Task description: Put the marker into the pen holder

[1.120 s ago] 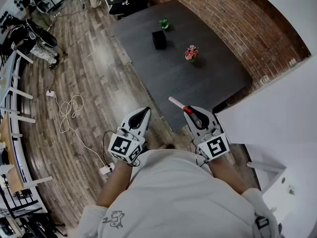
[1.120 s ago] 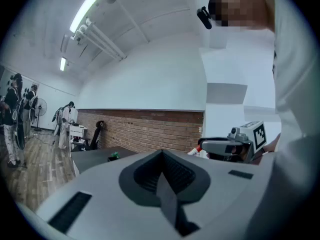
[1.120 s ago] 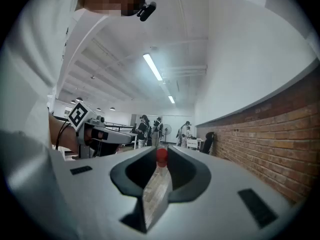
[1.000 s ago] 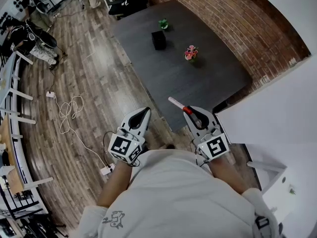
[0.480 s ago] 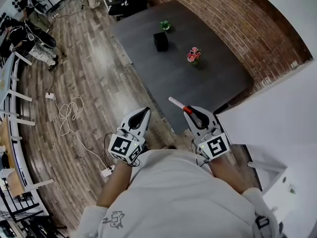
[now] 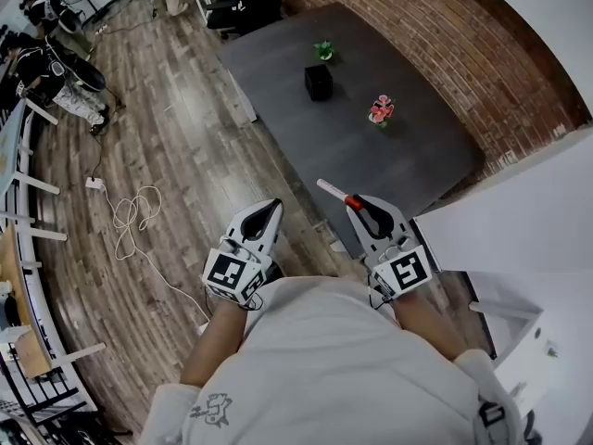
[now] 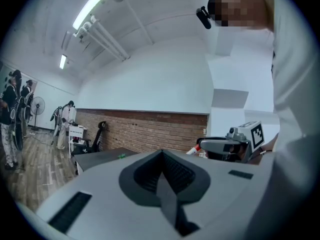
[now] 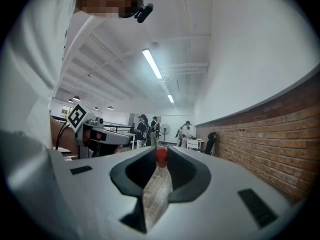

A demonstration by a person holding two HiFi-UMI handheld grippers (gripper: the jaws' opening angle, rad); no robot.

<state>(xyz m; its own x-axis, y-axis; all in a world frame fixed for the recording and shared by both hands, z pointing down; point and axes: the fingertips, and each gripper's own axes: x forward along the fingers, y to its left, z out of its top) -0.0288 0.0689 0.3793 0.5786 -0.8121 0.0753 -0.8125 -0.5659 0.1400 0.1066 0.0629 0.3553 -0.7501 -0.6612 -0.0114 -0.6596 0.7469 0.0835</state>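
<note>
Nearest, the left gripper hangs over the wood-plank floor at about 7 o'clock of the surface. Its grey plastic jaws are closed together with nothing between them, as the left gripper view shows.

Beside it, the right gripper has its jaws partly closed and clamped on the marker. This is a slim white barrel with a red band. Its long axis lies roughly level and crosswise, and the free end sticks out toward 10 o'clock in the head view. The right gripper view shows the red part pinched right at the jaw tips.

These jaws sit at the near corner of the surface, a dark grey matte tabletop. The pen holder is a small black, boxy cup with an open top. It stands well apart from the jaws, just left of 12 o'clock from them, near the far end of the surface.

The right hand is the nearer one and already carries the marker. The coming move likely turns on closing that gap and tipping the barrel upright over the opening.

A small pot of pink flowers stands at 4 o'clock of the holder. A little green plant stands just beyond the holder at 12 o'clock. A rough red brick wall runs along the surface's right side.
</note>
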